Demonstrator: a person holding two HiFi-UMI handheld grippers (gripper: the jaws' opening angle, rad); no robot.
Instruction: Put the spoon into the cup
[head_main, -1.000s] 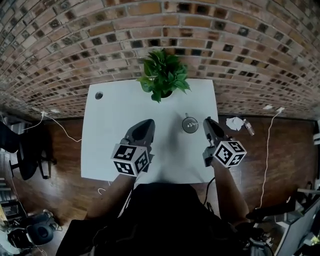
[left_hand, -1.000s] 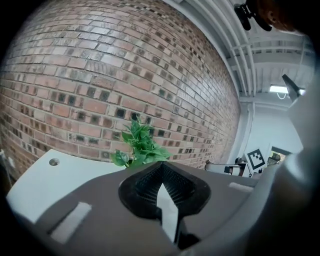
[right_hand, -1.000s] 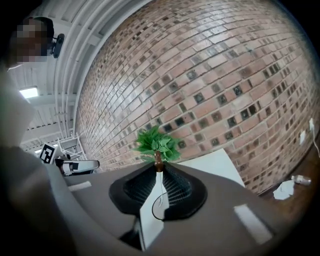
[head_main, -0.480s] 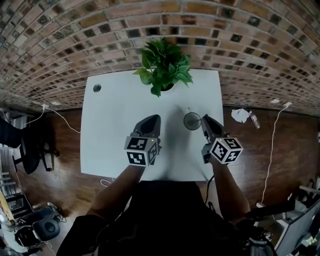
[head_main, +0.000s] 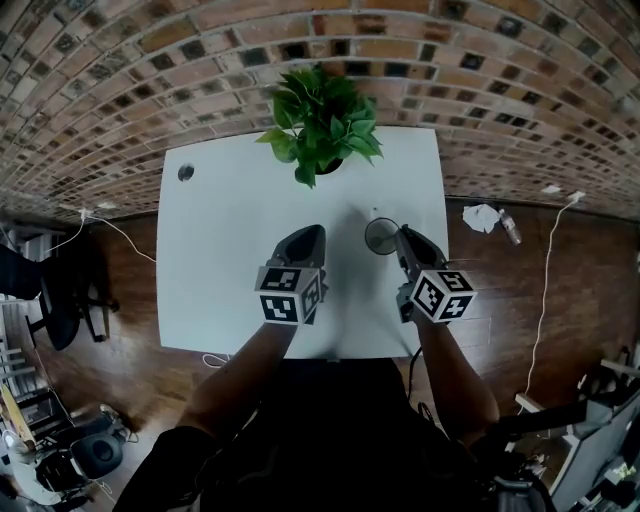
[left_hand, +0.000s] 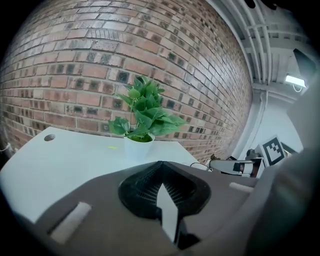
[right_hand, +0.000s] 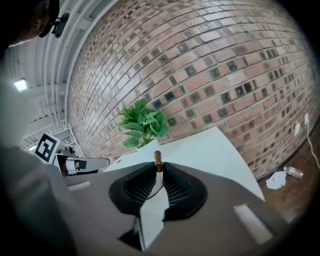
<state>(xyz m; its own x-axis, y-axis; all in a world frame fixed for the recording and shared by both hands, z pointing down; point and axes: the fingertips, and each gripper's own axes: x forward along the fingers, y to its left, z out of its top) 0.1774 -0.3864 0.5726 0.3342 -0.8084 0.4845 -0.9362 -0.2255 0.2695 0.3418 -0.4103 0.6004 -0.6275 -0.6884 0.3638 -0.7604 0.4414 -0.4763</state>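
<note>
1. The right claw (right_hand: 158, 171) pinches the thin spoon (right_hand: 158, 160), whose brown knob pokes past the tips.
2. The glass cup (head_main: 380, 236) stands on the white surface (head_main: 220, 260), just beside it.
3. The left claw (left_hand: 161, 167) is closed and empty.

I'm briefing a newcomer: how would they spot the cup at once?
Find the white table against the brick wall, with a leafy potted plant at its far edge. The cup stands nearer than the plant, by the right claw: the only small, clear, round glass there.

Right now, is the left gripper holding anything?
No, the left gripper has its jaws together with nothing between them.
</note>
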